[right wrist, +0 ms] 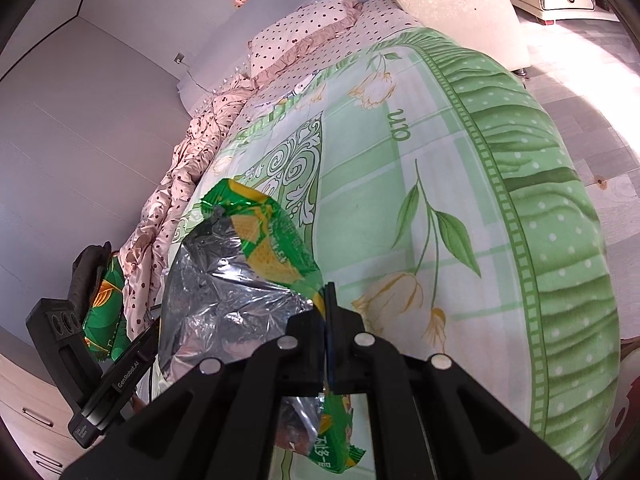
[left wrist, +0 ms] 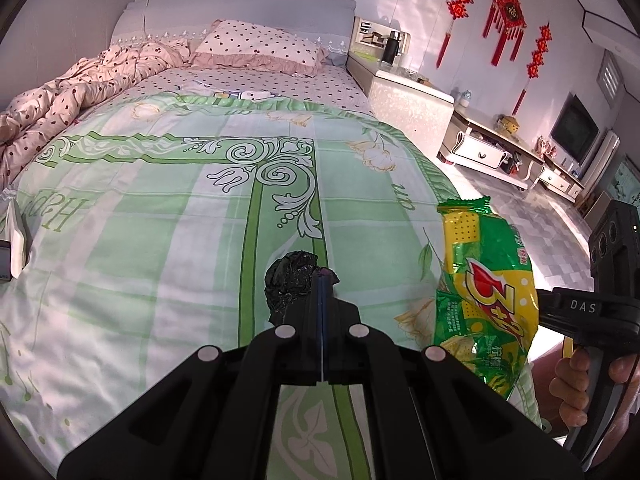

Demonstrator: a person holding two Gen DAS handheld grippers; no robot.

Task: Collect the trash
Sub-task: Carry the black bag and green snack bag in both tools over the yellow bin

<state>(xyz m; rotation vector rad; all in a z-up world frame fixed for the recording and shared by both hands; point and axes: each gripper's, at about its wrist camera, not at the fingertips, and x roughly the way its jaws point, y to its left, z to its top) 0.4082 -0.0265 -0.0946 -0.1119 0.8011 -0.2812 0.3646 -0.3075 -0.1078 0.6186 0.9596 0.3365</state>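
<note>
A green and yellow snack bag (left wrist: 484,300) hangs over the right edge of the bed, held by my right gripper (left wrist: 560,312). In the right wrist view my right gripper (right wrist: 325,292) is shut on that snack bag (right wrist: 256,248), whose silver inside faces the camera. My left gripper (left wrist: 322,278) is shut, its fingertips against a crumpled black plastic wad (left wrist: 290,280) lying on the green bedspread (left wrist: 160,220). Whether the jaws pinch the wad cannot be told. The left gripper also shows at the left of the right wrist view (right wrist: 86,280), with a green wrapper (right wrist: 106,308) beside it.
A pink dotted quilt (left wrist: 60,96) is bunched at the bed's far left, a pillow (left wrist: 260,44) at the head. A white cabinet (left wrist: 408,100) stands right of the bed, with tiled floor (left wrist: 540,232) and a TV stand beyond. A white object (left wrist: 16,240) lies at the left edge.
</note>
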